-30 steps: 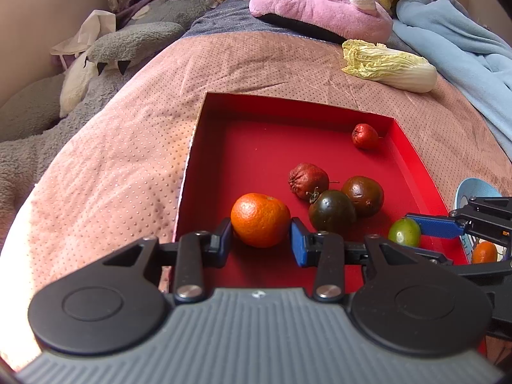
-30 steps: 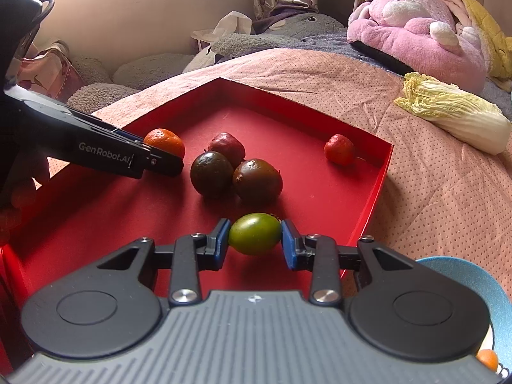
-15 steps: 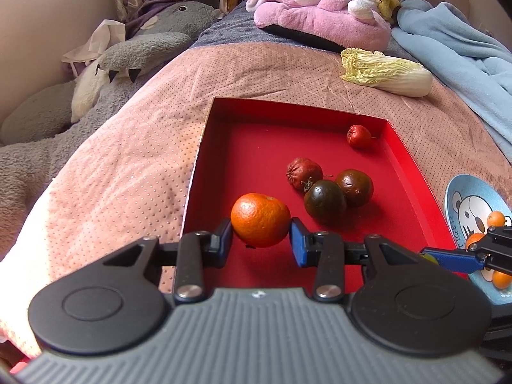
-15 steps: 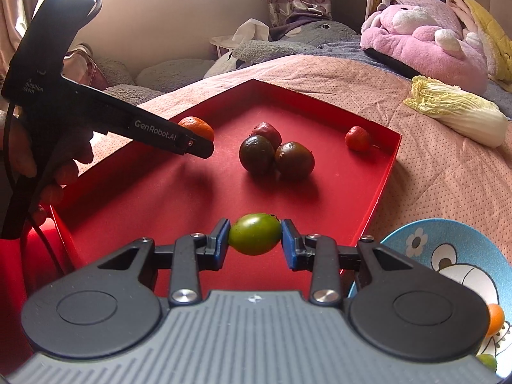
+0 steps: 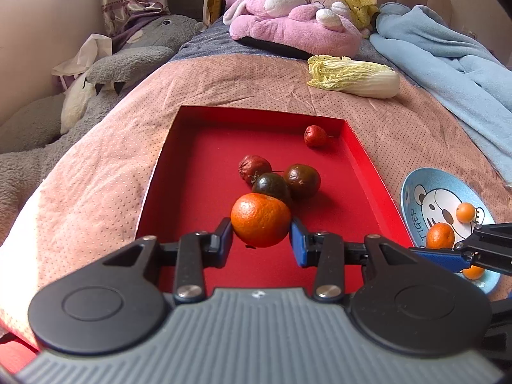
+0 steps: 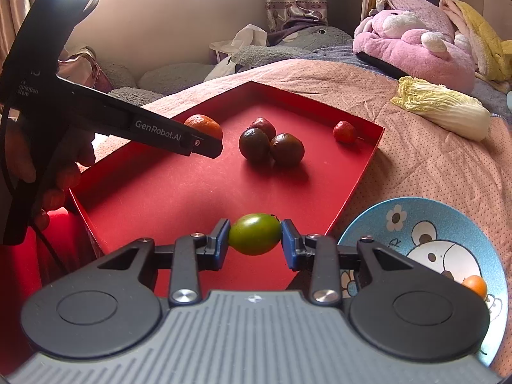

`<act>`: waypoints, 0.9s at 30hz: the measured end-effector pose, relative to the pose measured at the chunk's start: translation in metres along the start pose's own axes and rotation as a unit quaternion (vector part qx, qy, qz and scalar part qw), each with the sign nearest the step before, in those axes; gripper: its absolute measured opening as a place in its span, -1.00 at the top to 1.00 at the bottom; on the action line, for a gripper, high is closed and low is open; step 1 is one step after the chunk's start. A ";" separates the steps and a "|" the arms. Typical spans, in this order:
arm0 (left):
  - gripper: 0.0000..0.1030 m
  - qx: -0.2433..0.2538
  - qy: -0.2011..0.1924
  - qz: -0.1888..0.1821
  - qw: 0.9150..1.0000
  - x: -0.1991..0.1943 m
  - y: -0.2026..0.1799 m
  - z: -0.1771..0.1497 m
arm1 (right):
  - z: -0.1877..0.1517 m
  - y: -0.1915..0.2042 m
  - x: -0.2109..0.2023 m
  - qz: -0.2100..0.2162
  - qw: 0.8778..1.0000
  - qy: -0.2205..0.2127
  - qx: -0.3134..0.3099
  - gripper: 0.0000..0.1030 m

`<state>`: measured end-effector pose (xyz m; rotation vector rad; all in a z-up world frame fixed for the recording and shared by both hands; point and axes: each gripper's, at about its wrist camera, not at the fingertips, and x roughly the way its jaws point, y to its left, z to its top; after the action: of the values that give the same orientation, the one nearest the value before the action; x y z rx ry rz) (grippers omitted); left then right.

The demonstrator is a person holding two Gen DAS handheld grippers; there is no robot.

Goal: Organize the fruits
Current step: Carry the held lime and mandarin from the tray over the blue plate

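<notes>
My left gripper [image 5: 260,240] is shut on an orange mandarin [image 5: 260,219] and holds it above the red tray [image 5: 160,166]. My right gripper [image 6: 255,240] is shut on a green fruit [image 6: 255,234] above the tray's right edge [image 6: 358,179], near a blue cartoon plate [image 6: 400,214]. In the tray lie two dark fruits [image 5: 302,176], a wrinkled red fruit [image 5: 254,168] and a small red fruit [image 5: 315,136]. The plate [image 5: 416,188] holds small oranges [image 5: 441,236].
The tray and plate lie on a pink dotted bedspread [image 5: 96,176]. A napa cabbage [image 5: 352,76] lies beyond the tray. Plush toys [image 5: 294,28] and a blue blanket [image 5: 448,60] are at the far end. A grey plush [image 5: 96,96] lies left.
Both grippers have lifted higher and drawn back with their fruits. The right gripper has shifted right, so the blue plate has come into view.
</notes>
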<state>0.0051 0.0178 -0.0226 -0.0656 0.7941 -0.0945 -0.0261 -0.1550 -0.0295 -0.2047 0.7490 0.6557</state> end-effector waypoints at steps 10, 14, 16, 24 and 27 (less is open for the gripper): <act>0.20 0.025 0.006 -0.010 1.000 -0.002 -0.028 -0.006 | -0.010 -0.020 -0.023 -0.015 1.000 -0.013 0.015 0.22; 0.19 0.031 0.005 -0.014 0.999 -0.004 -0.036 -0.005 | -0.014 -0.026 -0.029 -0.020 0.999 -0.017 0.021 0.22; 0.20 0.035 0.004 -0.016 0.999 -0.004 -0.042 -0.003 | -0.016 -0.029 -0.032 -0.023 0.999 -0.019 0.024 0.22; 0.19 0.051 -0.001 -0.034 0.998 -0.005 -0.070 0.002 | -0.030 -0.045 -0.048 -0.039 0.998 -0.024 0.042 0.22; 0.19 0.058 -0.002 -0.039 0.998 -0.004 -0.079 0.003 | -0.035 -0.051 -0.055 -0.046 0.997 -0.026 0.048 0.22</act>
<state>-0.0005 -0.0601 -0.0101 0.0134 0.7812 -0.2142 -0.0447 -0.2348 -0.0202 -0.1323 0.7154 0.5343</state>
